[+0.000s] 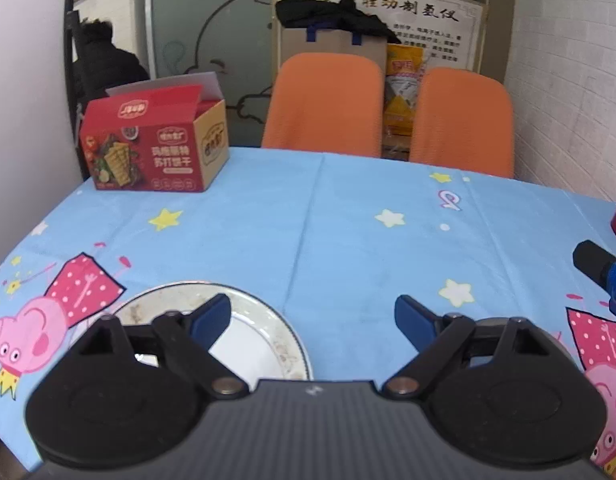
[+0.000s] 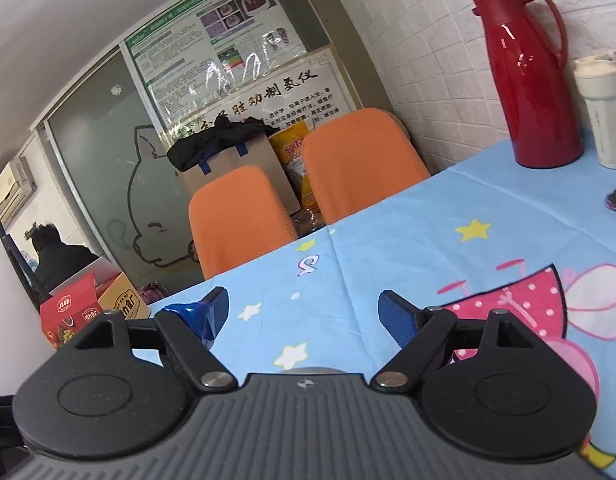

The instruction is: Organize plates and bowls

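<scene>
Blue cartoon-print tablecloth (image 1: 348,220) covers the table in the left wrist view, with two orange chairs (image 1: 324,104) pushed in at its far edge and a red cracker box (image 1: 147,148) far ahead and left of the jaws. The left gripper (image 1: 312,316) has its jaws spread wide with nothing between them. A white plate (image 1: 259,340) with a stained rim lies flat on the cloth under the left finger (image 1: 209,320), and most of it lies on that side of the gap. At the right edge, well to the right of the jaws, the tip of the other tool shows.

From the right wrist, the same cloth tilts across the picture. The right gripper (image 2: 303,312) holds its jaws apart over bare cloth, gripping nothing. Far ahead and right stand a red thermos jug (image 2: 536,80) and a white cup (image 2: 604,108). No plate or bowl shows here.
</scene>
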Motion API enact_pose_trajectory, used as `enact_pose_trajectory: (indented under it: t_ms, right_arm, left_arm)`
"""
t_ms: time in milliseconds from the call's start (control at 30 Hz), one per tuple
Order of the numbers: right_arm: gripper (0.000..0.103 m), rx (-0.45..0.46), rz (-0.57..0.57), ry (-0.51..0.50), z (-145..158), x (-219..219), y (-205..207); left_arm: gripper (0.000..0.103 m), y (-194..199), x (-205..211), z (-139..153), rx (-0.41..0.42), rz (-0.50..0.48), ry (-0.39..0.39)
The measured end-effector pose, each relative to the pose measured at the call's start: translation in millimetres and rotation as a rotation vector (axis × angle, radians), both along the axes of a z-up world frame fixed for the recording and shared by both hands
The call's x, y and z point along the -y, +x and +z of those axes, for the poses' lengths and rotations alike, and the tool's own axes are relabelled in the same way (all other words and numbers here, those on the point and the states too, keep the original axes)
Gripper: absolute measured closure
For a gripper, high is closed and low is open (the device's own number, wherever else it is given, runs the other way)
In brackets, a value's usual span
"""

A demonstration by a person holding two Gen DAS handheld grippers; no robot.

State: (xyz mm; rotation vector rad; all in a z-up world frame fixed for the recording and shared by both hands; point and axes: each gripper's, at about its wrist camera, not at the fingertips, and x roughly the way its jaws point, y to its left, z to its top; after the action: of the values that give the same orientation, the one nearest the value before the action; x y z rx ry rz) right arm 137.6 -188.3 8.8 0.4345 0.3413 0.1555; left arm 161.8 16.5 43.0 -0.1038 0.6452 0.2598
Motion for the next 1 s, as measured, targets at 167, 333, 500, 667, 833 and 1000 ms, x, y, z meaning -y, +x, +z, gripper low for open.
enact_pose_trajectory:
  t_ms: [167,333,500,667,833,1000]
  right_arm:
    - [0.034,-0.027,0.090,0.051,-3.7,-0.9,13.1]
    - [0.034,-0.068,0.089,-0.001,-3.8,-6.5,2.5]
    - [0.034,-0.101,-0.004,-0.072,1.2,-13.5,-24.7]
    - [0.034,-0.120,-0.080,-0.207,3.1,-39.2,-58.6]
    - [0.034,-0.162,-0.156,-0.286,4.1,-59.5,-89.0]
    - [0.034,-0.173,-0.257,-0.299,5.2,-59.1,-122.4]
  left_arm:
    - [0.014,-7.7,-14.5,0.0,-0.020,0.056,-0.032]
    - [0.014,-20.5,-14.5,6.5,-0.013,0.002,-0.032]
    - [0.014,-53.3,-13.2,8.5,0.017,-0.106,-0.041]
    - [0.014,-95.3,-18.8,-1.9,0.034,-0.211,-0.044]
    - [0.014,-128.8,-15.4,-16.5,-0.002,-0.375,-0.052]
    - [0.014,-161.4,-7.5,-21.6,0.014,-0.481,-0.013]
